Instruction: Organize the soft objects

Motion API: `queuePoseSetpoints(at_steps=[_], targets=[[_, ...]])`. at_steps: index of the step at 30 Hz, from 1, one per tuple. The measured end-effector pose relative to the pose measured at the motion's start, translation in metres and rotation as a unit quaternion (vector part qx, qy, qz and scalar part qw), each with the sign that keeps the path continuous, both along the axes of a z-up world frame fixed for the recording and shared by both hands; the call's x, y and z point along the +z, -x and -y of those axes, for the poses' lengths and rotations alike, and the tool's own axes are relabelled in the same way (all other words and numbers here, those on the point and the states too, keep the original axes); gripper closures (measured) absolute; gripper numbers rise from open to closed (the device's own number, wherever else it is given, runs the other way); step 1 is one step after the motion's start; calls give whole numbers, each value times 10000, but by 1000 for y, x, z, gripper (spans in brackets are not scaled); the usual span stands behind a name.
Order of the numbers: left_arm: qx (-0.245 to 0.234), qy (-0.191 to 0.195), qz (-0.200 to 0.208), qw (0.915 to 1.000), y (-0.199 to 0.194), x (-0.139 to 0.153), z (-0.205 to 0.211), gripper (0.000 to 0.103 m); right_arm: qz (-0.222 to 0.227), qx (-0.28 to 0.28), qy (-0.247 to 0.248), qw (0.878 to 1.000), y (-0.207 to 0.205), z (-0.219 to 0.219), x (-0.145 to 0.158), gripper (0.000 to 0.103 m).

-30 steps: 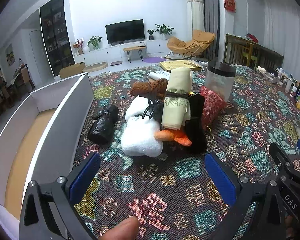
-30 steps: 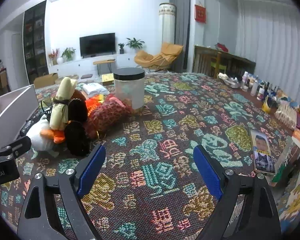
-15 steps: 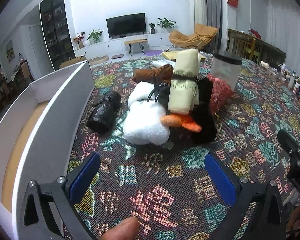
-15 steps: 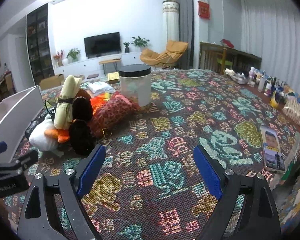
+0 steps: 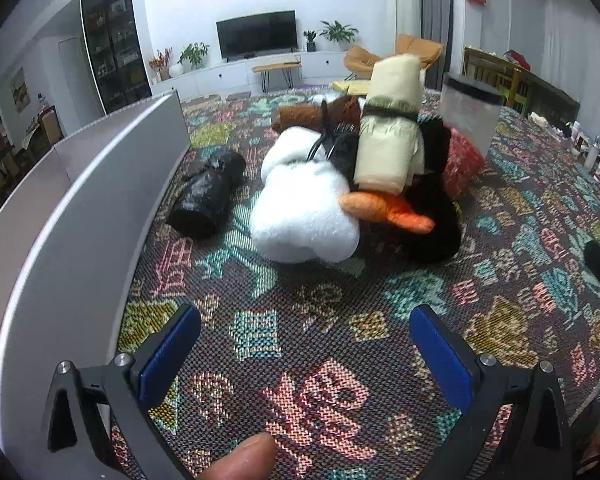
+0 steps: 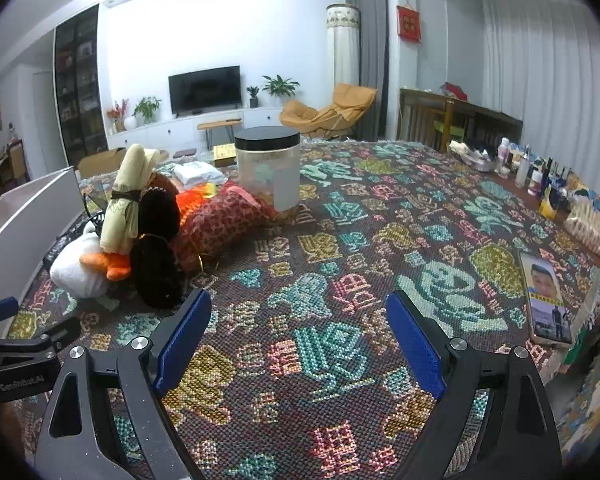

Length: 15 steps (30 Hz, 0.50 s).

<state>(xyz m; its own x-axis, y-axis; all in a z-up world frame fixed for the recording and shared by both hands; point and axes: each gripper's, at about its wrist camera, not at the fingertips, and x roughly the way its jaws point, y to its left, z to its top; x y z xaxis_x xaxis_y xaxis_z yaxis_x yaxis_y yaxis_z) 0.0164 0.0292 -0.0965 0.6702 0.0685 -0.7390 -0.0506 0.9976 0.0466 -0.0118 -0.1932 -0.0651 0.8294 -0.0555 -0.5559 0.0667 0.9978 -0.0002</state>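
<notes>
A pile of soft things lies on the patterned tablecloth: a white plush [image 5: 300,208] with an orange beak [image 5: 388,208], a cream rolled cloth [image 5: 392,132] tied with a dark band, black plush [image 5: 432,216], a red patterned pouch [image 5: 460,160], a brown roll [image 5: 312,114] and a black bundle [image 5: 208,196]. The pile also shows in the right wrist view [image 6: 140,232]. My left gripper [image 5: 304,356] is open and empty, just short of the white plush. My right gripper [image 6: 298,344] is open and empty, to the right of the pile.
A white open box [image 5: 72,216] stands along the left of the pile. A clear jar with a black lid [image 6: 268,168] stands behind the pile. A phone [image 6: 546,296] and several bottles [image 6: 540,172] lie along the table's right edge.
My left gripper has moved forward toward the pile, which now looks larger. My right gripper has shifted slightly. Both stayed open.
</notes>
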Motion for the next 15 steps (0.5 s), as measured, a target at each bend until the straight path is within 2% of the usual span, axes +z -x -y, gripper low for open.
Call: queuePoseSetpoints(at_steps=[15], targets=[[42,48,-143,9999,-3,-15,-7,0,-121,-23,-31,9999,-6,2,-5,12]])
